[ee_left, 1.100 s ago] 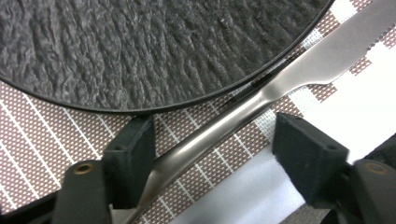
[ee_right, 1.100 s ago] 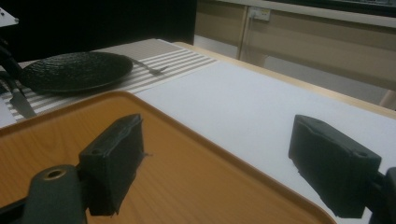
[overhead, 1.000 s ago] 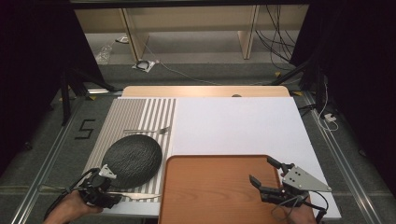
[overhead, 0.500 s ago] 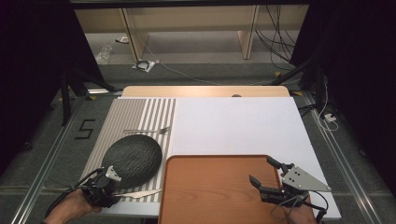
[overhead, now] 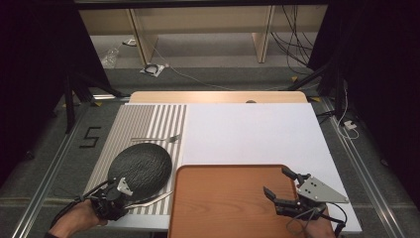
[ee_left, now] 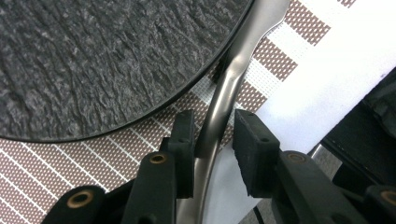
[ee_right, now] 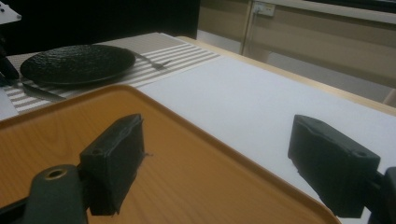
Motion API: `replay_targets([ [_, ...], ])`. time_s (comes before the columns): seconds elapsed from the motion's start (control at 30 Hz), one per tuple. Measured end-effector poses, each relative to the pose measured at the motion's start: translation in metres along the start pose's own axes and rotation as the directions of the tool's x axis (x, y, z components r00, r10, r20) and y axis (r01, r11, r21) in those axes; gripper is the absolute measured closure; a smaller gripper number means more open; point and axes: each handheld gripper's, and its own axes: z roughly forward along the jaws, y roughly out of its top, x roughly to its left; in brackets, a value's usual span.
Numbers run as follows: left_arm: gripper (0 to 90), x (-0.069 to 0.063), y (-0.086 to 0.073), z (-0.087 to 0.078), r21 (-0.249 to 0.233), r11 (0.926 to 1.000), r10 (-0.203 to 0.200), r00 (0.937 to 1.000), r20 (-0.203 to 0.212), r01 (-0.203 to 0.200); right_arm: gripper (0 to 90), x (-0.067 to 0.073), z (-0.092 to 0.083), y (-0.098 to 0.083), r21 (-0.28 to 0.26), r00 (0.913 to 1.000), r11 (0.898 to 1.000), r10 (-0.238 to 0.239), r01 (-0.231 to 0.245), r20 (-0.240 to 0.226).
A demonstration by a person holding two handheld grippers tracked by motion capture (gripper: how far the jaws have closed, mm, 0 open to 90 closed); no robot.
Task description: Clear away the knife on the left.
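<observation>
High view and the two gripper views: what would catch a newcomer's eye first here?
The dark round plate on the striped mat at the table's left, with a fork beyond it. Next, the big wooden tray at the near edge, the right gripper open above it. The left gripper has just been closing, a knife handle between its jaws beside the plate.

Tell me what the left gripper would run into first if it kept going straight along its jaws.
The left gripper, jaws having just been closing around the metal utensil's handle, points along that handle toward the black plate. Going on, it would likely meet the plate's rim first, though depth is hard to judge.
</observation>
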Motion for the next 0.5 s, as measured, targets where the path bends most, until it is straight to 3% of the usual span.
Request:
replay_targets([
  [0.33, 69.1, -0.003, 0.009, 0.001, 0.01, 0.9987, 0.05, 0.9987, 0.01, -0.05, 19.4, 0.001, 0.001, 0.0, 0.011, 1.0, 1.0, 0.002, -0.002, -0.008],
  [0.5, 73.1, -0.005, 0.014, 0.001, 0.045, 0.9962, 0.073, 0.9972, 0.015, -0.074, 19.3, 0.001, 0.002, -0.001, 0.013, 0.9999, 1.0, -0.003, 0.003, -0.016],
])
